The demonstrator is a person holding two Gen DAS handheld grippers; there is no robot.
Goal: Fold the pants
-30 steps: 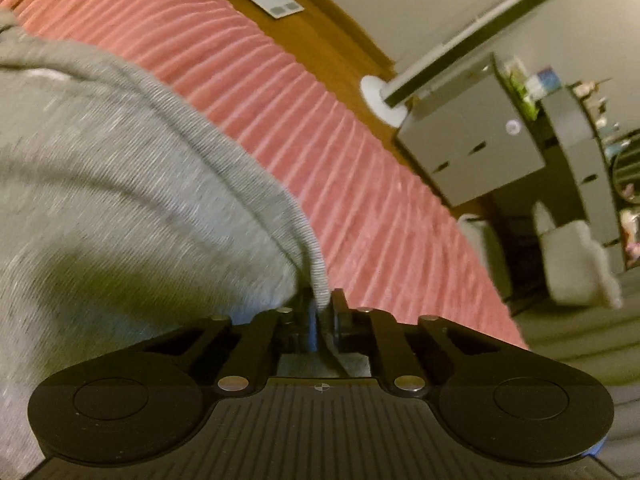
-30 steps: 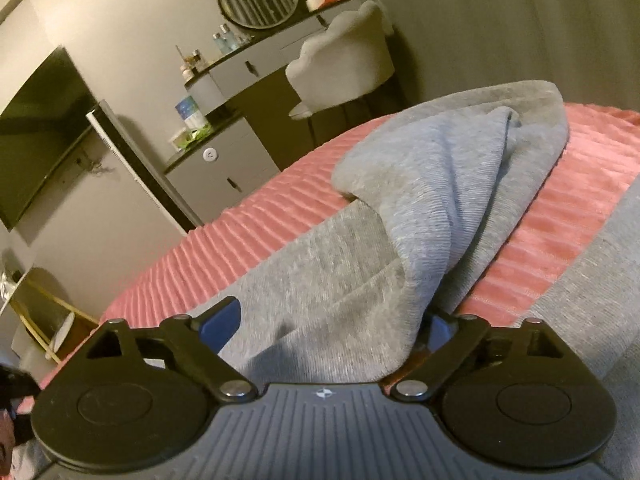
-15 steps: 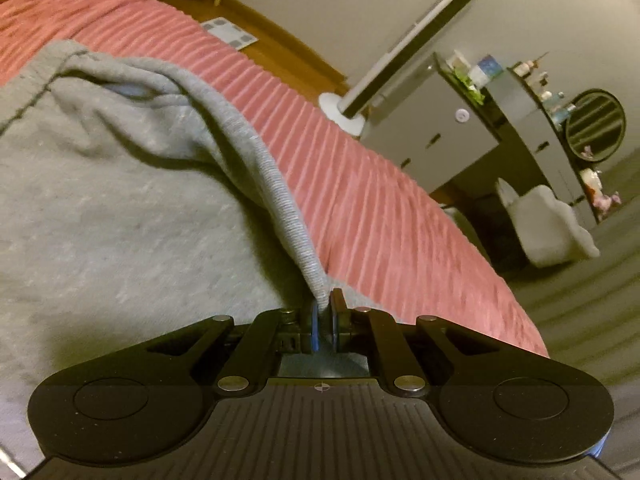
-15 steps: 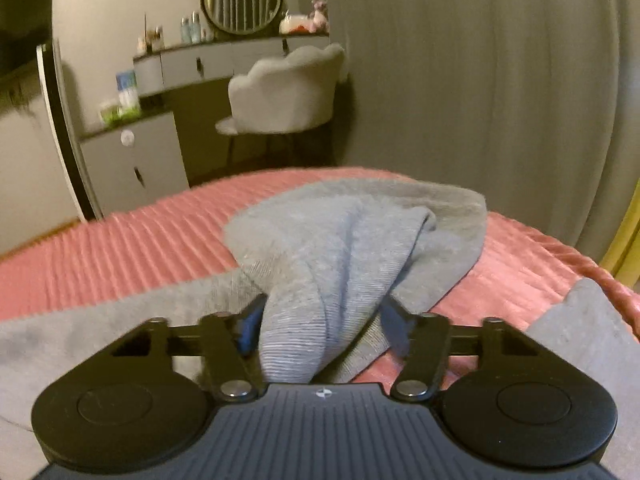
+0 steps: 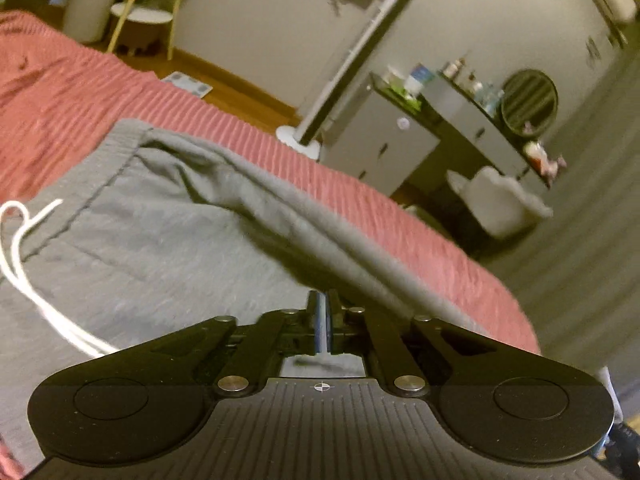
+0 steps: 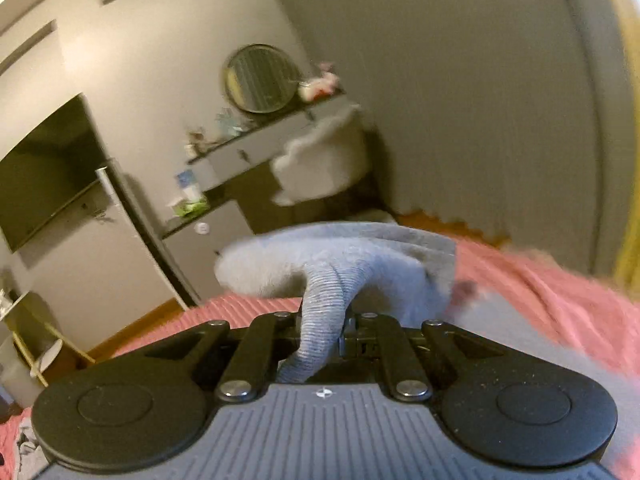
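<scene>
Grey sweatpants (image 5: pixel 160 248) lie on a red ribbed bedcover (image 5: pixel 60 92), their waistband at the left with a white drawstring (image 5: pixel 24 264). A taut ridge of cloth runs from the waistband corner down to my left gripper (image 5: pixel 322 304), which is shut and pinches the pants' edge. In the right wrist view my right gripper (image 6: pixel 322 320) is shut on the ribbed cuff (image 6: pixel 324 296) of a pant leg. The leg (image 6: pixel 340 252) is bunched and lifted above the bedcover (image 6: pixel 540 280).
Past the bed's far edge stand a grey cabinet (image 5: pixel 380 152), a dresser with a round mirror (image 5: pixel 528 100) and a pale padded chair (image 5: pixel 500 204). A dark wall screen (image 6: pixel 44 168) hangs at the left. A white stool (image 5: pixel 140 20) stands on the wooden floor.
The right jaws went from wide open around the pant leg to shut on its cuff, then lifted it. The left gripper rose and pulled back with the pants' edge, bringing waistband and drawstring into view.
</scene>
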